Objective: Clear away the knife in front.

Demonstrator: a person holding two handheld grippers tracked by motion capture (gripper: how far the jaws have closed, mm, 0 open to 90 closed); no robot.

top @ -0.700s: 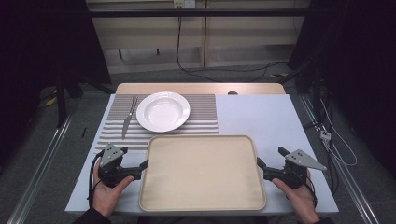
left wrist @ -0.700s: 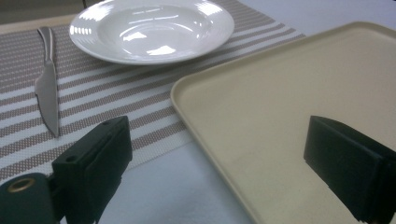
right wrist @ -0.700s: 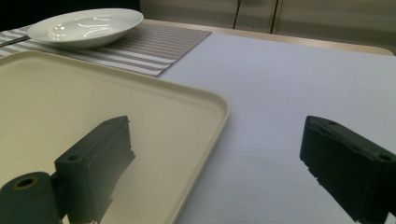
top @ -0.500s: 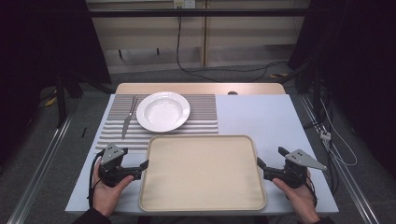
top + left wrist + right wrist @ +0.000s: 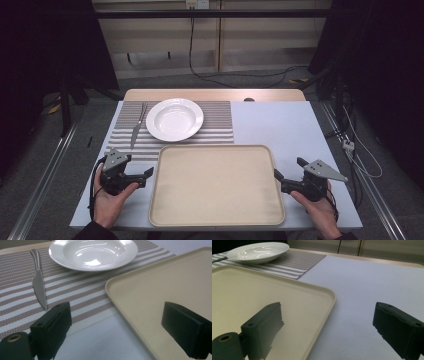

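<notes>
A large empty beige tray [image 5: 215, 186] lies on the white table in front of the person. My left gripper [image 5: 145, 176] sits just off the tray's left rim, held in a hand, jaws open with nothing between them. In the left gripper view the left gripper [image 5: 117, 336] looks across the tray's [image 5: 175, 282] near corner. My right gripper [image 5: 278, 179] rests at the tray's right rim, also open and empty. In the right gripper view the right gripper [image 5: 327, 332] has the tray's [image 5: 249, 297] rounded corner ahead of its left jaw.
Behind the tray lies a striped placemat [image 5: 220, 125] with a white deep plate [image 5: 175, 119] and a table knife [image 5: 136, 127] to its left. Bare white tabletop [image 5: 280, 125] lies at the right. Cables run along the floor beyond the table.
</notes>
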